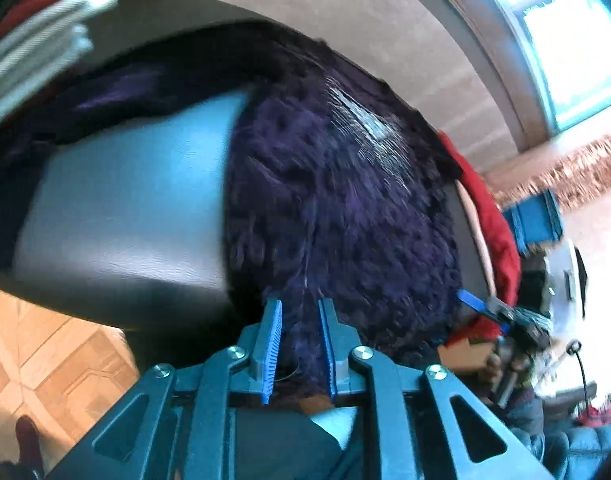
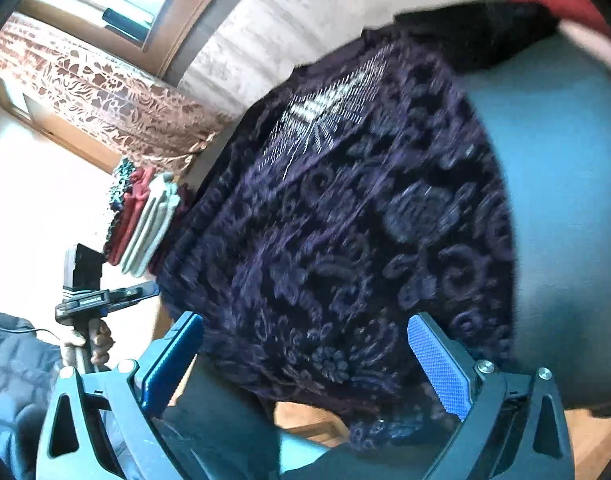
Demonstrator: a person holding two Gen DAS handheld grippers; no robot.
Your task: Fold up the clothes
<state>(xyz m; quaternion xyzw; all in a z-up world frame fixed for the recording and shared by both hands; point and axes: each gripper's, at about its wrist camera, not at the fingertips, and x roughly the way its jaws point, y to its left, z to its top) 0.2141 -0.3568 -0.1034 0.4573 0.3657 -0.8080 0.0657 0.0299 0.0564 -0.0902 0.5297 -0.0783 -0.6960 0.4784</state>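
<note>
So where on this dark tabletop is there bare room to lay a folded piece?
One bare patch of the dark glossy tabletop lies beside the purple patterned garment, whose folds border it on the far side too. The stack of folded striped and red clothes crowds one end, and red cloth the garment's other side.

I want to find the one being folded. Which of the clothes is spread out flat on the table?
The dark purple swirl-patterned garment. It lies spread across the dark table, while the white and red folded clothes sit stacked at the edge.
</note>
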